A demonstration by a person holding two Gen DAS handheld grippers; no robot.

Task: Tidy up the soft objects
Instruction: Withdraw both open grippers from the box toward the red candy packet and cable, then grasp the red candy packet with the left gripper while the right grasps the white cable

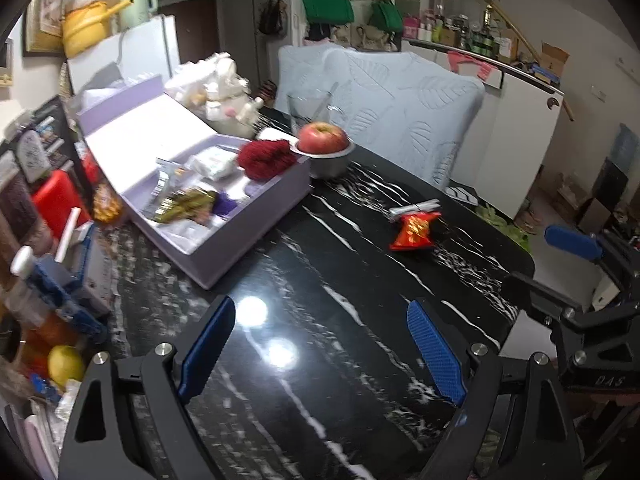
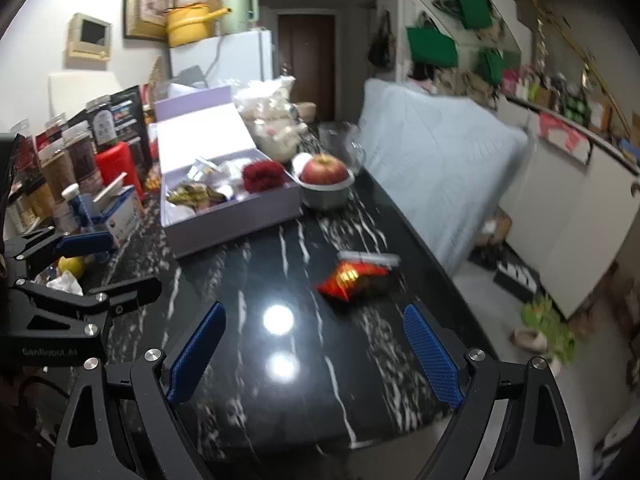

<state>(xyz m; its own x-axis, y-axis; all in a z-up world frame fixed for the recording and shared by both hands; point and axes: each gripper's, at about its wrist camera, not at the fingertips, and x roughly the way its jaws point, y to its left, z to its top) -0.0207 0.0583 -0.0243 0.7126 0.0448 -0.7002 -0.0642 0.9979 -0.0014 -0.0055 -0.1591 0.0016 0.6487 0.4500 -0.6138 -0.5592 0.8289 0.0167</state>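
Left wrist view, left gripper [image 1: 320, 344] jaws released over the black worktop [image 1: 304, 380], red snack packet [image 1: 414, 229] lying ahead (right of the lilac box [image 1: 240, 236]), right wrist view, right gripper [image 2: 316, 348] jaws released, empty, packet [image 2: 352, 280] just ahead, red fluffy thing [image 2: 264, 175] inside the box.

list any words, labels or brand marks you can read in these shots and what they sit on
"DAS": on the black body of the right gripper, seen from the left wrist view.
"GenRobot.AI": faint, on the black body of the left gripper, seen from the right wrist view.
Red crinkly snack packet: yellow print, too blurred to read.
Black printed cartons and blue-and-white box: labels too small to read.
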